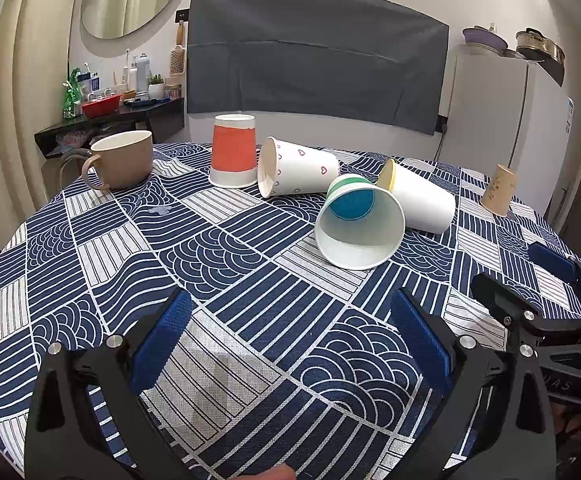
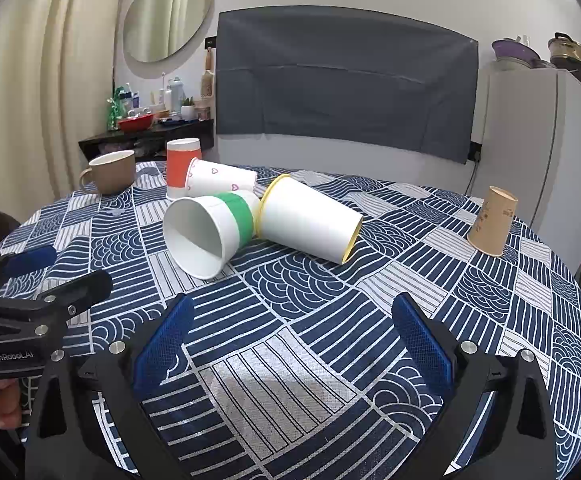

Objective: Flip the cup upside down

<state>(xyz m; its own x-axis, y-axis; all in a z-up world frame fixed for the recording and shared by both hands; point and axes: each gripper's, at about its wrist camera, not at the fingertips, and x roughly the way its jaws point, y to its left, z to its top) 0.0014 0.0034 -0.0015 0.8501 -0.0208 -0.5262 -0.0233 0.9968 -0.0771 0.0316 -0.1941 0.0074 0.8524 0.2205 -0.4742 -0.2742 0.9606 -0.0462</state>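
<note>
Three paper cups lie on their sides mid-table: a green-banded cup (image 1: pixel 360 228) (image 2: pixel 210 232) with its mouth toward me, a yellow-rimmed white cup (image 1: pixel 418 200) (image 2: pixel 310 224), and a heart-print cup (image 1: pixel 296 168) (image 2: pixel 218 180). An orange cup (image 1: pixel 234 152) (image 2: pixel 180 164) and a tan cup (image 1: pixel 500 190) (image 2: pixel 492 220) stand upside down. A beige mug (image 1: pixel 122 160) (image 2: pixel 110 172) stands upright at far left. My left gripper (image 1: pixel 290 336) is open and empty, short of the green-banded cup. My right gripper (image 2: pixel 290 336) is open and empty, also near the table's front.
The round table carries a blue-and-white patterned cloth (image 1: pixel 230 248) (image 2: pixel 410 280). The right gripper shows at the right edge of the left wrist view (image 1: pixel 550 292); the left gripper shows at the left edge of the right wrist view (image 2: pixel 30 292). A fridge (image 2: pixel 538 152) stands behind at right.
</note>
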